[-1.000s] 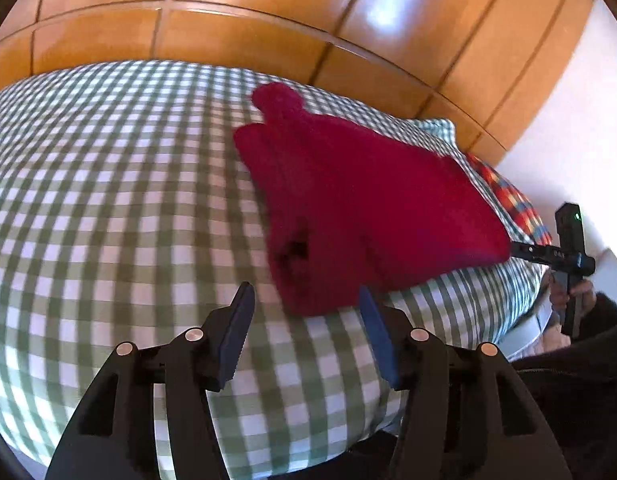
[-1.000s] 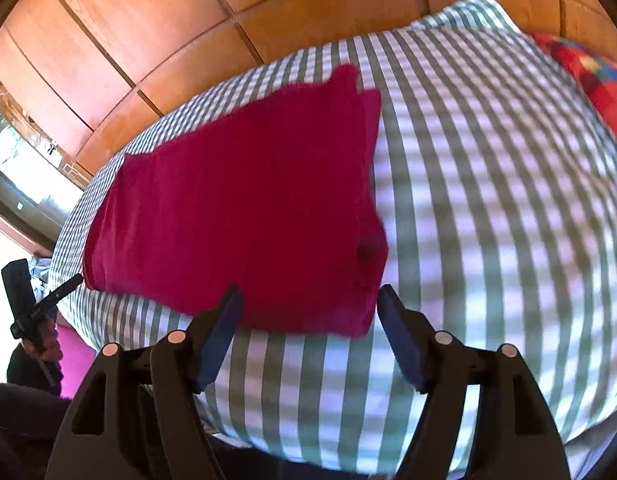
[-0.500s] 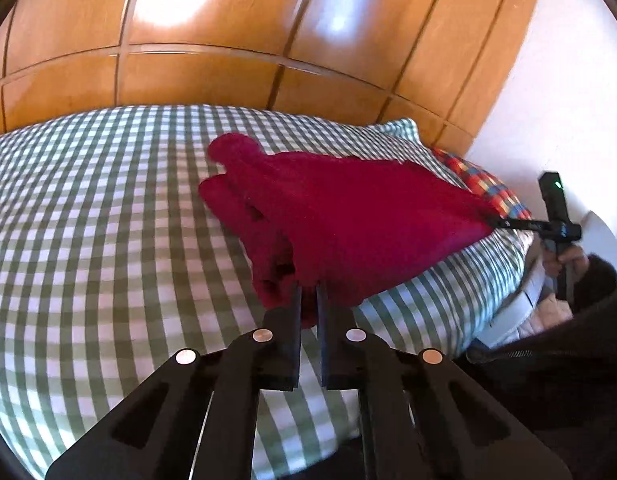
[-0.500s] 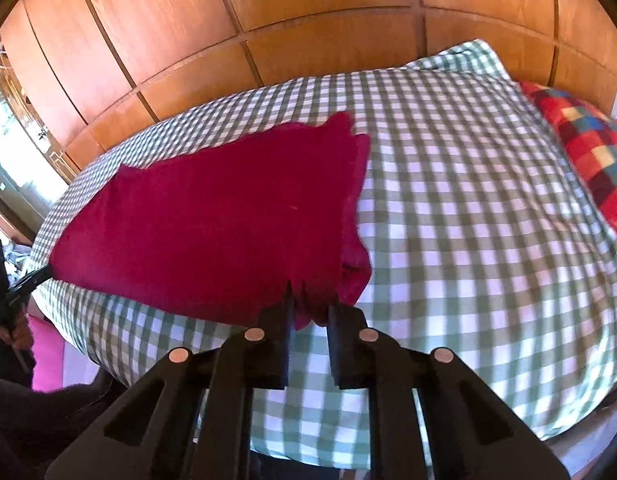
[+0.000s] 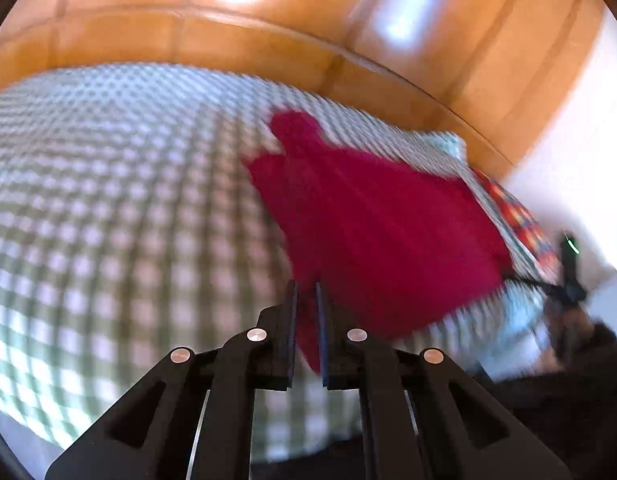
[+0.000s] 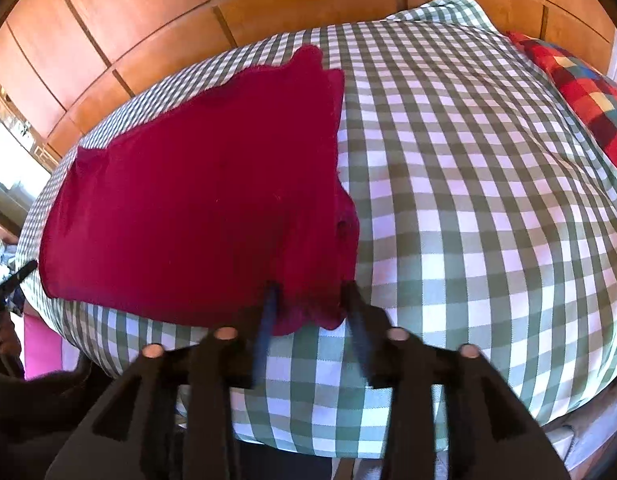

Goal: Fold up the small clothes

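The red garment (image 6: 204, 200) lies mostly flat on the checked bed (image 6: 468, 200), its near edge by the bed's front edge and its far corners pointing toward the wooden headboard (image 6: 148, 20). The left gripper (image 5: 306, 292) has its jaws nearly together, pinching the garment's near corner, with a fold of red cloth showing between the pads. The right gripper (image 6: 310, 294) has jaws that have just been opening; they stand partly apart with the other near corner bunched between them, and the pads no longer seem to press the cloth.

The step in hand looks like taking both near corners to carry that edge over toward the headboard. To do it well, both corners should be held before anything rises, so the right jaws probably need to close again on that corner, catching all layers rather than only the top one. Lifting on the left grip alone would drag the cloth askew. Then raise both corners together, just clear of the bed, keep the edge taut between them, and lay it down square on the far edge
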Action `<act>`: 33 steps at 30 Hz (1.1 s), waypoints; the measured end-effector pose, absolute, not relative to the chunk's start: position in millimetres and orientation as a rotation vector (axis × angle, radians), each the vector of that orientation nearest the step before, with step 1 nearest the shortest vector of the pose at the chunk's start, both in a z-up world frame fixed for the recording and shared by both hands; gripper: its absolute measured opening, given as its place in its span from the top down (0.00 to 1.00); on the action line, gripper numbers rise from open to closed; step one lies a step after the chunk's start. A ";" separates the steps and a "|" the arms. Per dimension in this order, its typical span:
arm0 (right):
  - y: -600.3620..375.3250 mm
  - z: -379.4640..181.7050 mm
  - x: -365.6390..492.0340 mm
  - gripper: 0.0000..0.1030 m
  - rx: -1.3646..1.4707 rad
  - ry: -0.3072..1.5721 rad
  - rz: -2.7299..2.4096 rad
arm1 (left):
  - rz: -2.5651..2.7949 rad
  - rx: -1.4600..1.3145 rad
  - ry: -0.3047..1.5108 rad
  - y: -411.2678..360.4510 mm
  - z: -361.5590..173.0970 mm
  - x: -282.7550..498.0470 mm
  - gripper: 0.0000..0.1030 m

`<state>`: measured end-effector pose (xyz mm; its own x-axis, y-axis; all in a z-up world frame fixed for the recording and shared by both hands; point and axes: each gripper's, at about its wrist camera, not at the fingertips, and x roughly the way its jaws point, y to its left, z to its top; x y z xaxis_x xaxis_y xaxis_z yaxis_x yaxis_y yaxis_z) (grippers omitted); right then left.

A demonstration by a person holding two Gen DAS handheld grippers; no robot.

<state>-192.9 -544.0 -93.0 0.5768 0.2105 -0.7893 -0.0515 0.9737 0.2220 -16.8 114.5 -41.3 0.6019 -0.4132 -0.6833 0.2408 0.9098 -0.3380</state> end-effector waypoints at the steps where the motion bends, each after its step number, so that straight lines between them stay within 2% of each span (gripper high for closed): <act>1: -546.1 -89.5 -193.2 0.56 0.188 0.936 0.150 | -0.333 -0.204 0.832 114.1 -36.0 -10.9 0.94; 7: -555.1 -70.3 -190.7 0.44 0.185 0.866 0.087 | -0.149 -0.024 0.781 92.7 -13.8 15.9 0.94; 8: -555.8 -68.0 -189.8 0.43 0.190 0.857 0.080 | -0.151 -0.006 0.779 87.5 -12.5 18.5 0.87; 9: -555.0 -65.1 -186.8 0.40 0.195 0.848 0.072 | -0.161 0.008 0.774 83.1 -11.4 20.2 0.72; 11: -553.8 -58.5 -178.6 0.36 0.203 0.830 0.062 | -0.153 0.048 0.751 73.8 -8.7 22.3 0.54; 12: -551.5 -56.3 -175.3 0.36 0.206 0.825 0.064 | -0.149 0.063 0.747 68.8 -8.8 25.4 0.51; 33: -517.7 -44.9 -100.9 0.28 0.188 0.779 0.114 | -0.160 0.174 0.781 35.0 -19.5 61.1 0.51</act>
<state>-100.9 -517.7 -44.9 0.7068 0.1710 -0.6864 -0.0324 0.9771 0.2101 61.1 35.0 -19.5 0.6995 -0.0786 -0.7103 0.2068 0.9737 0.0959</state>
